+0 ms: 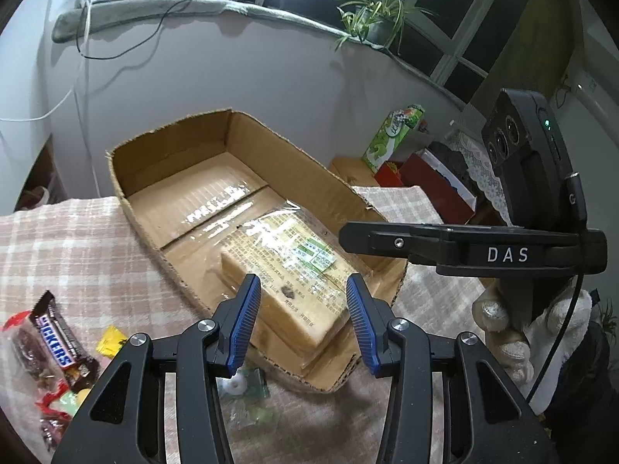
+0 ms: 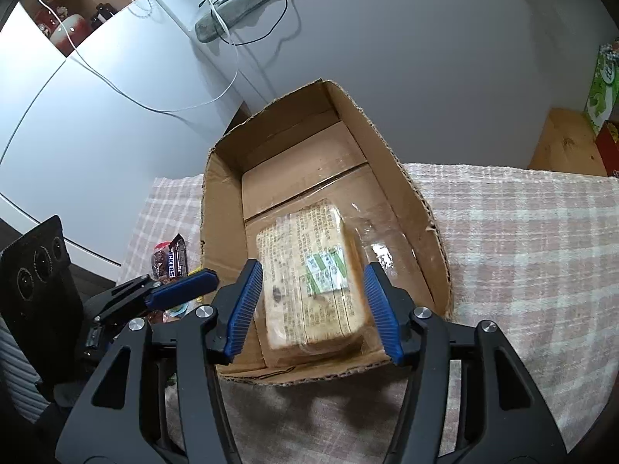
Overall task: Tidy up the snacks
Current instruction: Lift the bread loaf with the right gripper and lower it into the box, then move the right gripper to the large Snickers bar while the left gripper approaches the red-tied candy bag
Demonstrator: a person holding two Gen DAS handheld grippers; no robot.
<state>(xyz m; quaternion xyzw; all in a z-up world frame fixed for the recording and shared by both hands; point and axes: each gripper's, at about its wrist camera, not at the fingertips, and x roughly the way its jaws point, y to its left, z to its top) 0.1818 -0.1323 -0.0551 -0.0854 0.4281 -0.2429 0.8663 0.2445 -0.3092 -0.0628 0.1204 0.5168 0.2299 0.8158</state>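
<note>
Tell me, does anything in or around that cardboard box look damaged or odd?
The cardboard box has ragged, torn top edges, as if its flaps were ripped off. The wrapped bread inside lies at an angle to the box walls.

Brown corrugated cardboard box on pink-and-cream checked woven tablecloth, tan clear-wrapped bread loaf with green-and-white label, brown Snickers bar wrapper lettered blue on white.

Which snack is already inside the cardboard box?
Only the bagged sliced bread lies in the cardboard box; the Snickers bar and other sweets sit outside on the cloth.
</note>
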